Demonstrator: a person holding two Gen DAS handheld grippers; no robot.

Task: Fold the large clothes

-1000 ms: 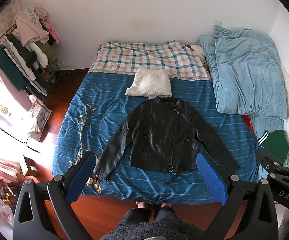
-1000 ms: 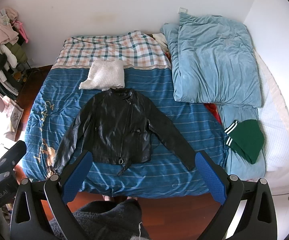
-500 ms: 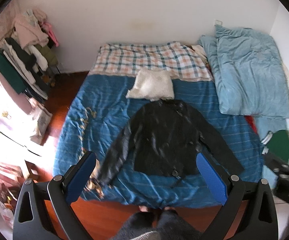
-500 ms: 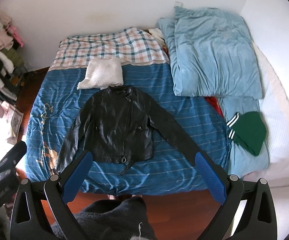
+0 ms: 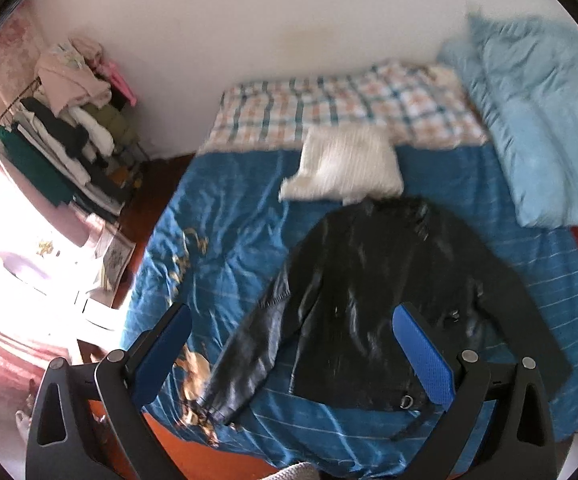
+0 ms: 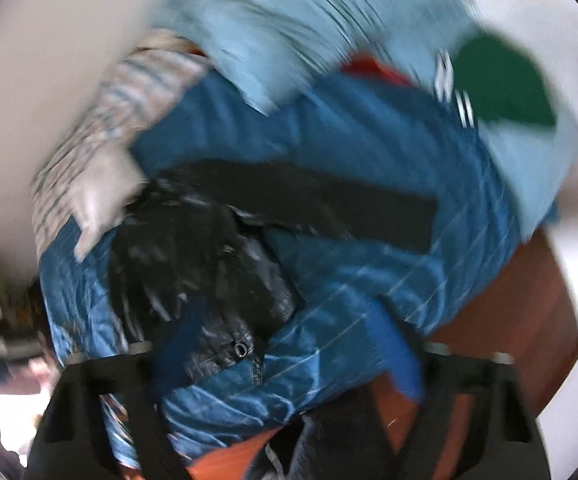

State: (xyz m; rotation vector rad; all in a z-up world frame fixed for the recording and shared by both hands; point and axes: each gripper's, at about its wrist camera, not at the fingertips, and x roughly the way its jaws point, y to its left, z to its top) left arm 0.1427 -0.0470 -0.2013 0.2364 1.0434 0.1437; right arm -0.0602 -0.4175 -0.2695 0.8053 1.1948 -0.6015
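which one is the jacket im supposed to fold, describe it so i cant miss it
Find the bed with the blue striped cover. The black leather jacket lies flat on it near the front edge, sleeves spread, collar toward the wall. It is the only dark, shiny item there: the folded white knit just beyond its collar is pale, and the green garment lies off to the right.

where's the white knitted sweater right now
In the left wrist view the white sweater lies folded on the bed, just beyond the black leather jacket collar, at the edge of the plaid sheet.
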